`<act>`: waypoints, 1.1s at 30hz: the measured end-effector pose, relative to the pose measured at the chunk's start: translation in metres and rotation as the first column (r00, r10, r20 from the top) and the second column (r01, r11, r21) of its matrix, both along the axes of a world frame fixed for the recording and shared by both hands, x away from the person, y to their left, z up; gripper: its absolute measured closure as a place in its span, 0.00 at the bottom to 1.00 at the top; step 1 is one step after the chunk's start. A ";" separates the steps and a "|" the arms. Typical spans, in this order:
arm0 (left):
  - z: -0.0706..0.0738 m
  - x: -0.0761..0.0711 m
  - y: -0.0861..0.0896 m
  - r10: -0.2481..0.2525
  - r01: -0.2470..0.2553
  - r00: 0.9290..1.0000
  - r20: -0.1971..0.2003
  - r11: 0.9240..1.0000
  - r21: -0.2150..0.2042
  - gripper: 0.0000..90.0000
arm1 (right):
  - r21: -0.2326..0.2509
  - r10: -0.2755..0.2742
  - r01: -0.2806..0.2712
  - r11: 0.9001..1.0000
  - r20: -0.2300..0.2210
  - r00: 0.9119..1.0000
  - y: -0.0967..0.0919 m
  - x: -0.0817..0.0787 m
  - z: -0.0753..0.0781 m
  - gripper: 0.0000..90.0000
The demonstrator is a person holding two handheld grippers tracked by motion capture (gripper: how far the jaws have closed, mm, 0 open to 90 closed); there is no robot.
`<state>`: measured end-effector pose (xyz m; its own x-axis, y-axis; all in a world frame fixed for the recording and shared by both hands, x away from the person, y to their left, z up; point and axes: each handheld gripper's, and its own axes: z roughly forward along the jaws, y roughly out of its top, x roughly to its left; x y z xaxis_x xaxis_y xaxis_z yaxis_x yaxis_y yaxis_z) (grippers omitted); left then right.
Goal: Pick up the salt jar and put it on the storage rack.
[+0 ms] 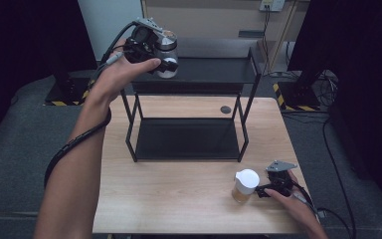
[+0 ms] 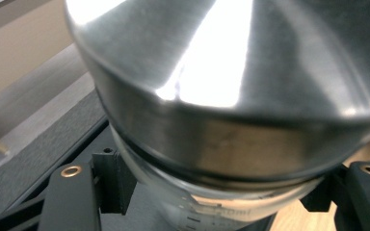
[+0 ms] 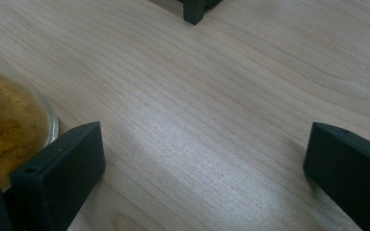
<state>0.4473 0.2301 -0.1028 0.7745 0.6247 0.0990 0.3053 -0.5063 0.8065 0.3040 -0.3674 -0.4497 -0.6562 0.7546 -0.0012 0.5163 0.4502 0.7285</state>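
High view: a glass jar (image 1: 167,54) with a steel lid is clamped between the left gripper's (image 1: 165,63) jaws, raised beside the black rack's (image 1: 186,144) top shelf. On the table (image 1: 169,194), the right gripper (image 1: 259,190) rests, jaws apart, beside a white-lidded jar (image 1: 244,185) of yellow-brown powder
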 end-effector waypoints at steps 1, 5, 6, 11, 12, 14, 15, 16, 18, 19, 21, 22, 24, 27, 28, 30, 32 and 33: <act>-0.001 0.001 -0.001 0.015 -0.015 1.000 -0.001 1.000 -0.003 0.33 | 0.000 0.000 0.000 1.000 0.000 1.000 0.000 0.000 0.000 0.02; -0.005 0.004 -0.007 0.067 -0.067 0.998 -0.015 0.998 -0.005 0.33 | 0.000 0.000 0.000 1.000 0.000 1.000 0.000 0.000 0.000 0.02; -0.006 0.004 -0.009 0.079 -0.079 0.997 -0.022 0.997 -0.003 0.33 | 0.000 0.000 0.000 1.000 0.000 1.000 0.000 0.000 0.000 0.02; -0.014 0.011 -0.013 0.081 -0.081 0.997 -0.019 0.996 -0.020 0.33 | 0.000 0.000 0.000 1.000 0.000 1.000 0.000 0.000 0.000 0.02; -0.015 0.012 -0.014 0.085 -0.086 0.996 -0.022 0.996 -0.021 0.33 | 0.000 0.000 0.000 1.000 0.000 1.000 0.000 0.000 0.000 0.02; -0.017 0.014 -0.016 0.095 -0.096 0.995 -0.024 0.995 -0.019 0.33 | 0.000 0.000 0.000 1.000 0.000 1.000 0.000 0.000 0.000 0.02; -0.018 0.015 -0.016 0.101 -0.101 0.995 -0.026 0.995 -0.021 0.33 | 0.000 0.000 0.000 1.000 0.000 1.000 0.000 0.000 0.000 0.02; -0.019 0.015 -0.016 0.106 -0.107 0.994 -0.030 0.994 -0.026 0.33 | 0.000 0.000 0.000 1.000 0.000 1.000 0.000 0.000 0.000 0.02; -0.020 0.016 -0.015 0.112 -0.113 0.993 -0.036 0.993 -0.034 0.33 | 0.000 0.000 0.000 1.000 0.000 1.000 0.000 0.000 0.000 0.02; -0.020 0.017 -0.016 0.112 -0.113 0.993 -0.036 0.993 -0.031 0.33 | 0.000 0.001 -0.001 1.000 0.000 1.000 0.000 0.000 0.000 0.02; -0.021 0.018 -0.017 0.114 -0.115 0.993 -0.039 0.993 -0.022 0.33 | 0.000 0.001 -0.001 1.000 0.000 1.000 0.000 0.000 0.000 0.02; -0.021 0.018 -0.018 0.117 -0.118 0.992 -0.040 0.993 -0.015 0.33 | 0.000 0.001 -0.001 1.000 0.000 1.000 0.000 0.000 0.000 0.02; -0.022 0.020 -0.018 0.121 -0.122 0.992 -0.044 0.992 -0.018 0.33 | 0.000 0.001 -0.001 1.000 0.000 1.000 0.000 0.000 0.000 0.02; -0.024 0.022 -0.017 0.122 -0.123 0.991 -0.051 0.992 -0.027 0.33 | 0.000 0.001 -0.001 1.000 0.000 1.000 0.000 0.000 0.000 0.02; -0.024 0.022 -0.017 0.121 -0.122 0.991 -0.052 0.992 -0.026 0.33 | 0.000 0.001 -0.001 1.000 0.000 1.000 0.000 0.000 0.000 0.02; -0.024 0.023 -0.017 0.122 -0.124 0.991 -0.056 0.992 -0.030 0.33 | 0.000 0.001 -0.001 1.000 0.000 1.000 0.000 0.000 0.000 0.02; -0.025 0.025 -0.014 0.125 -0.129 0.990 -0.072 0.991 -0.043 0.33 | 0.000 0.001 -0.001 1.000 0.000 1.000 0.000 0.000 0.000 0.02; -0.025 0.025 -0.013 0.123 -0.127 0.990 -0.075 0.991 -0.049 0.33 | 0.000 0.001 -0.001 1.000 0.000 1.000 0.000 0.000 0.000 0.02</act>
